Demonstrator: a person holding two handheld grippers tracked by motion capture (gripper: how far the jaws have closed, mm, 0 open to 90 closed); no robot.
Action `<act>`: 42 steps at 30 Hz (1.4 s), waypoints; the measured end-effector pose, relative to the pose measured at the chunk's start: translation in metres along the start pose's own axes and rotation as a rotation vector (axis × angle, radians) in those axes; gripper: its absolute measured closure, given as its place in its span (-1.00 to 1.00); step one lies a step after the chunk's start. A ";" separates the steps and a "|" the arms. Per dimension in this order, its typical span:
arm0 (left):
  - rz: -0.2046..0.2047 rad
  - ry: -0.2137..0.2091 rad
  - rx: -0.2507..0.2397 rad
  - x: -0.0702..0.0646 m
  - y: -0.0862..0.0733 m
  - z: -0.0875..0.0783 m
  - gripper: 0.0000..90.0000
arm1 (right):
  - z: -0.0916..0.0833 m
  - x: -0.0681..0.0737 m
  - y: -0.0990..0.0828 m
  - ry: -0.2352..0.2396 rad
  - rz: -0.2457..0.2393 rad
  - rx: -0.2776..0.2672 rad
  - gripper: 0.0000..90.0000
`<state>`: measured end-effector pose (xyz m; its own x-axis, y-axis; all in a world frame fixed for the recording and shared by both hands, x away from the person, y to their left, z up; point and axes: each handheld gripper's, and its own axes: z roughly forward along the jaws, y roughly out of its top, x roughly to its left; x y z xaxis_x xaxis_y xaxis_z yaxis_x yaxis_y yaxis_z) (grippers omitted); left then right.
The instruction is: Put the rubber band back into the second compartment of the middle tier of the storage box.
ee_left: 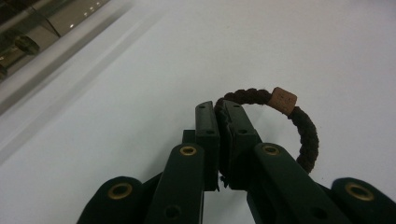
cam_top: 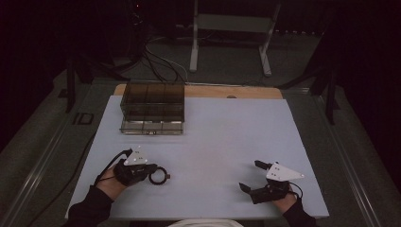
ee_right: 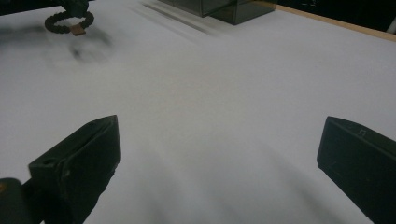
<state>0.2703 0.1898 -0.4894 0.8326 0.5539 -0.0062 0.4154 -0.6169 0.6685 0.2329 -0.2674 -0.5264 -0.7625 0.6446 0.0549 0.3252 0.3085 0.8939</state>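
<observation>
Slippage is my first worry: my left gripper [ee_left: 218, 112] is clamped on the braided band [ee_left: 306, 133] by one short stretch of its cord, and most of the loop, with its tan tag [ee_left: 284, 100], hangs out to one side of the jaws. From the high view the band [cam_top: 159, 176] sits low, just over the white mat [cam_top: 227, 137], near my edge on the left. A quick swing could, I judge, twist the soft cord out of the pads, or let the free loop drag on the mat and pull loose.

My right gripper [cam_top: 250, 176] rests near my edge on the right, jaws wide apart with nothing between them, well apart from the band. It is out of the way unless I sweep the left hand across.

Room is generous: the mat between both hands and the far side lies bare. The smoked box [cam_top: 152, 108] stands at the far left, close to the mat's back edge. If that is where the band goes, its walls are what the dangling loop could snag on. Beyond the mat the table [cam_top: 236, 91] ends soon.
</observation>
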 end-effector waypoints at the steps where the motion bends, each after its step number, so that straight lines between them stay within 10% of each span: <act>1: 0.000 0.000 -0.003 0.001 0.001 -0.001 0.96 | 0.000 0.000 0.000 0.000 -0.001 0.001 -1.00; 42: 0.022 0.051 -0.062 0.031 0.045 -0.026 0.96 | 0.001 0.000 0.000 0.003 -0.003 0.006 -1.00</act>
<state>0.3054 0.1938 -0.4397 0.8209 0.5692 0.0460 0.3721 -0.5943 0.7130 0.2329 -0.2667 -0.5270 -0.7650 0.6418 0.0537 0.3265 0.3145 0.8913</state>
